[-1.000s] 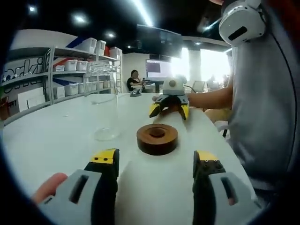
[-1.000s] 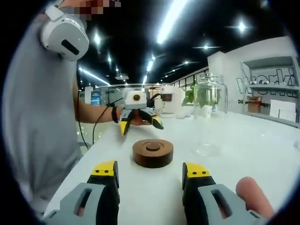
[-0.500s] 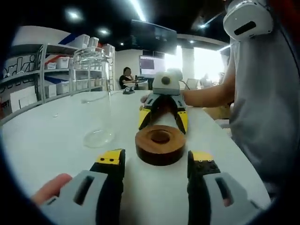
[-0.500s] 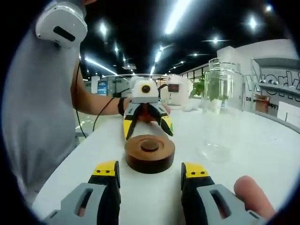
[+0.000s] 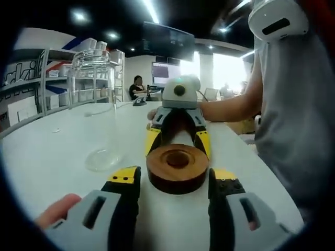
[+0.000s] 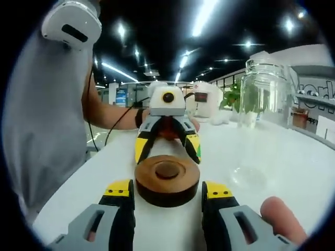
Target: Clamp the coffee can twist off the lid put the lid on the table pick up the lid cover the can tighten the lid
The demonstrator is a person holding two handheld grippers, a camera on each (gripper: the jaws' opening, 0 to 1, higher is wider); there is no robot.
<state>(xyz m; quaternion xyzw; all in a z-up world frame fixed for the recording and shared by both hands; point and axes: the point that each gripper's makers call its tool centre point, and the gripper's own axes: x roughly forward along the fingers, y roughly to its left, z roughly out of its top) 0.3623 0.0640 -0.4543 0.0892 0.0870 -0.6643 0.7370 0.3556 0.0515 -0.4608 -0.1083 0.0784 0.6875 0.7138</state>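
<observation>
**Facing two open grippers across a wooden lid**

Looking over the white table [image 5: 47, 157], we see a person in a grey shirt [image 5: 293, 130] at its right edge in the left gripper view, at the left edge in the right gripper view. A clear glass can [image 5: 97, 110] stands upright and uncovered on the table, left of the lid and apart from it; in the right gripper view it stands to the right [image 6: 264, 104].

We find the round brown wooden lid [image 5: 178, 168] lying flat on the table between both tools. Our left gripper [image 5: 174, 180] has its jaws spread, the lid just beyond and between their yellow tips. Our right gripper [image 6: 167, 191] is likewise parted, the lid [image 6: 167, 179] sitting at its tips. Whether either jaw touches the lid, we cannot tell. Each tool faces the other from the lid's far side.
</observation>
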